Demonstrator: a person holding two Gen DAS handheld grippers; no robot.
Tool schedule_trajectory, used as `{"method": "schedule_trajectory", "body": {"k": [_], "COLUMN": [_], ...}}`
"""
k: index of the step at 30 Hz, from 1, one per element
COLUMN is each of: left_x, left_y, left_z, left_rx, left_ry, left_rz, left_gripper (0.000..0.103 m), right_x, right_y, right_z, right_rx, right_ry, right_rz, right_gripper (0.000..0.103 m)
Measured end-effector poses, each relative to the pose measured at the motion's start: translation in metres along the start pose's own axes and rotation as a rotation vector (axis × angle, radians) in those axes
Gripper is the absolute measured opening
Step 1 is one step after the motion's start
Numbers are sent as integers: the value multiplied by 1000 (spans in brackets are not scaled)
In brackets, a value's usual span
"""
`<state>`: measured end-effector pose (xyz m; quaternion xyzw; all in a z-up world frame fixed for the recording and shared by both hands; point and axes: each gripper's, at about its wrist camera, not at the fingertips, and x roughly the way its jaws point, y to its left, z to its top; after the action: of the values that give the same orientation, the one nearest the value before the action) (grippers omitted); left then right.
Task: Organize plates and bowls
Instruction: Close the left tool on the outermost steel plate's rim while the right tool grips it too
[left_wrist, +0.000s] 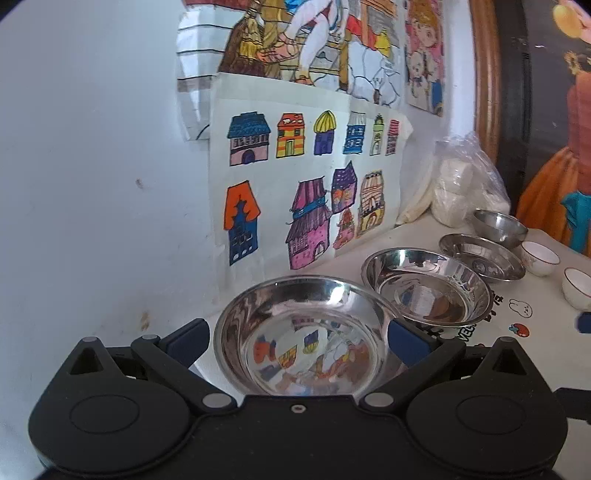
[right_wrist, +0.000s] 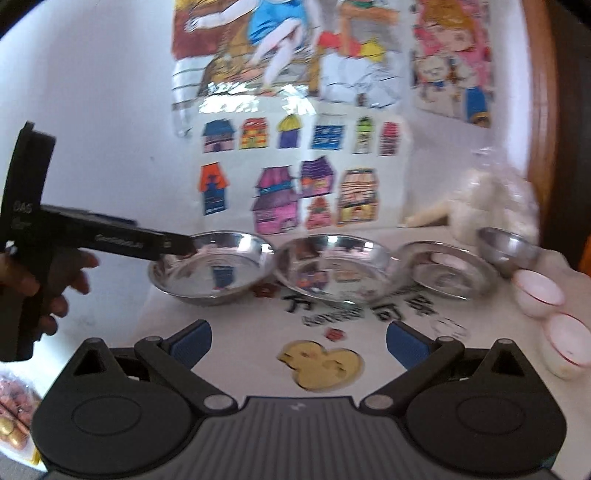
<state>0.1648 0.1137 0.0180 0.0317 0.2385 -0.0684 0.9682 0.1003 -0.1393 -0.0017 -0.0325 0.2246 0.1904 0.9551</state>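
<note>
Several steel bowls stand in a row along the wall. The nearest steel bowl (left_wrist: 303, 332) lies between the open fingers of my left gripper (left_wrist: 297, 339); it also shows in the right wrist view (right_wrist: 212, 267), with the left gripper (right_wrist: 177, 247) reaching over its left rim. A second steel bowl (left_wrist: 428, 288) (right_wrist: 334, 273), a shallow steel plate (left_wrist: 480, 256) (right_wrist: 443, 271) and a small steel bowl (left_wrist: 500, 223) (right_wrist: 508, 247) follow to the right. Two white cups (left_wrist: 539, 258) (right_wrist: 539, 291) stand beyond. My right gripper (right_wrist: 299, 347) is open and empty above the table.
Children's drawings (left_wrist: 295, 184) hang on the white wall behind the bowls. A plastic bag of white things (left_wrist: 461, 184) sits at the far right of the table. A printed tablecloth (right_wrist: 321, 362) covers the table. Packets lie at the lower left (right_wrist: 14, 417).
</note>
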Motion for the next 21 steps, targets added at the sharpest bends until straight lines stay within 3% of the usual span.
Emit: {"method": "schedule_trajectory", "body": {"k": [7,11,15,21], "left_x": [25,37,47,54], "left_y": [20,32,40,42], "left_z": [8,10,10,10], "left_rx": [80,87,63,51], "left_ry": [64,78,128,125], "left_rz": [-36,-19,-21,-8], "left_gripper": [102,102,102,102], "right_x": [31,52,74,90], "right_y": [15,8,-1,-3], "right_z": [28,47,49,43], "right_rx": [-13,137,278,346], "right_ry": [43,86,133,132], "right_rz": [111,222,248,242], "right_gripper": [103,103,103,103]}}
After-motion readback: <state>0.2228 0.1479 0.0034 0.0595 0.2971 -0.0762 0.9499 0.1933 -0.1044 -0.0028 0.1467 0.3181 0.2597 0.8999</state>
